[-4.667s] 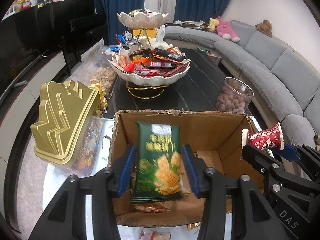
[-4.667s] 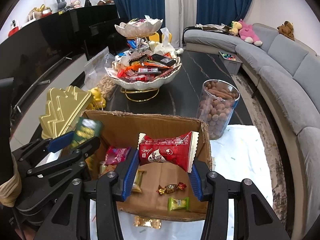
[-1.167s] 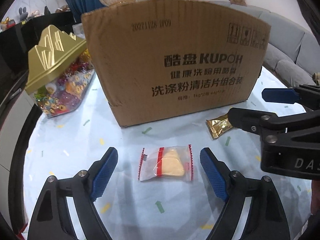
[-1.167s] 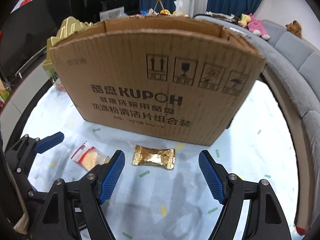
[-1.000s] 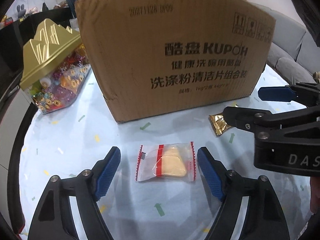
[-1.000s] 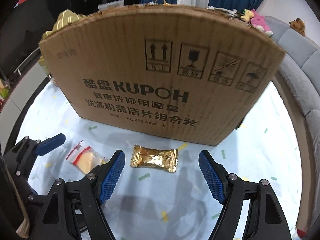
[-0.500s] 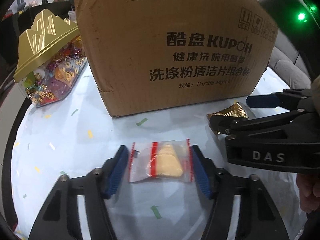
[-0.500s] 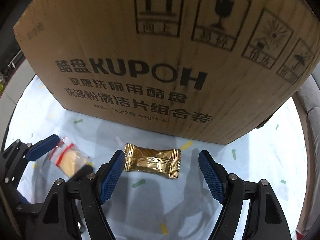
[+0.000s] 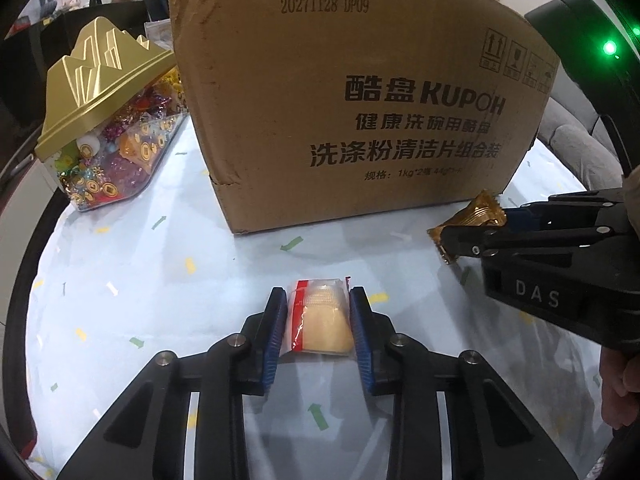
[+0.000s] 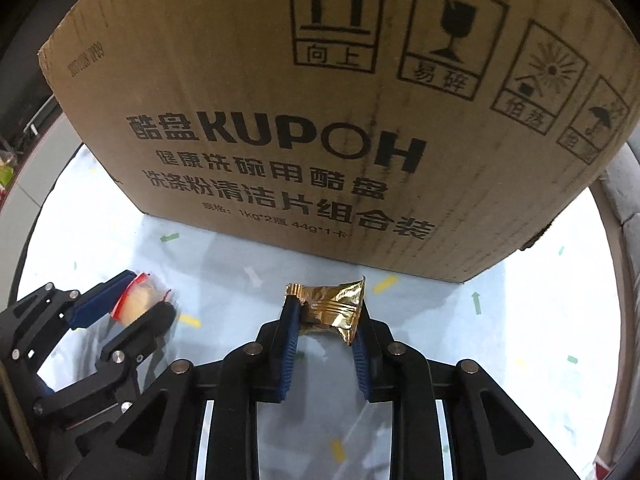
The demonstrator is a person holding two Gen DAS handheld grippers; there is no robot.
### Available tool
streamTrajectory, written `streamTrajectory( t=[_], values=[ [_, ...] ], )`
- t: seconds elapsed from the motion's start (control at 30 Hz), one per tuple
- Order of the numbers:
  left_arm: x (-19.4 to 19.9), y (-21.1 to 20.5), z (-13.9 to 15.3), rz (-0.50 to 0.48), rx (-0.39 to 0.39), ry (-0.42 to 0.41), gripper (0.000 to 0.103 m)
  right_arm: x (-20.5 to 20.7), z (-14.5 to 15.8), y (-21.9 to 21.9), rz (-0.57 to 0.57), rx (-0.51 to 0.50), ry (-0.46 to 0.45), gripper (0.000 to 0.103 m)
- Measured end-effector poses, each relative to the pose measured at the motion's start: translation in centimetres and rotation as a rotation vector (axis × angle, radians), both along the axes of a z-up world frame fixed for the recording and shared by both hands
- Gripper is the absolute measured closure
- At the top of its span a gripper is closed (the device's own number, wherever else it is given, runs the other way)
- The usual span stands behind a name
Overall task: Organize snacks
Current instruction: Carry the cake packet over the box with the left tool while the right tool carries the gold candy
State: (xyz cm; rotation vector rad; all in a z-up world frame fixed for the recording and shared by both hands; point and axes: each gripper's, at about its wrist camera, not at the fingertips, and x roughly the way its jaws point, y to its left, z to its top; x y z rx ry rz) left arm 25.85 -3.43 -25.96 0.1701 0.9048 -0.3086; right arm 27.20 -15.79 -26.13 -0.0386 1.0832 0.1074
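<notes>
My left gripper (image 9: pixel 319 320) is shut on a clear snack packet (image 9: pixel 322 320) with red stripes and a yellow cake inside, low over the white tablecloth. It also shows at the left of the right wrist view (image 10: pixel 138 300). My right gripper (image 10: pixel 325 332) is shut on a gold foil candy (image 10: pixel 328 306); the left wrist view shows this candy (image 9: pixel 472 216) at the right. A big cardboard box (image 9: pixel 360 96) printed KUPOH stands just behind both grippers and also fills the right wrist view (image 10: pixel 340 100).
A gold-lidded clear candy container (image 9: pixel 104 120) stands left of the box. The white tablecloth (image 9: pixel 132 280) with confetti marks covers the table. A grey sofa (image 9: pixel 576 144) lies beyond the box at the right.
Both grippers have closed: the left on the clear packet, the right on the gold candy. Both packets now stand on edge between the fingers. Both grippers moved nearer the box.
</notes>
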Motion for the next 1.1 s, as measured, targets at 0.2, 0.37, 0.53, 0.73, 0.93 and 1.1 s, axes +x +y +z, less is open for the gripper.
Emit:
streamTrajectory(
  t=[0.2,0.37,0.53,0.73,0.93,1.1],
  values=[
    [-0.5,0.1,1.0,0.008,0.010,-0.004,0.072,-0.6,0.9,-0.8,-0.005,-0.002,-0.015,0.080],
    [-1.6,-0.1,2.6,0.020,0.007,-0.008,0.072,-1.7,2.4,-1.2,-0.004,0.000,-0.028,0.080],
    [-2.1,-0.1,4.7,0.042,-0.021,-0.001,0.072,-2.6,4.6,-1.1,0.002,0.007,-0.040,0.080],
    [-3.0,-0.6,7.0,0.060,-0.030,0.018,0.072,-4.3,8.6,-2.7,0.003,0.018,-0.093,0.080],
    [-2.8,-0.7,9.9,0.091,-0.037,-0.001,0.072,-5.0,11.3,-3.8,-0.024,0.038,-0.136,0.080],
    [-2.3,-1.1,12.7,0.101,-0.033,-0.015,0.072,-5.3,13.3,-4.2,-0.041,0.046,-0.167,0.080]
  ],
)
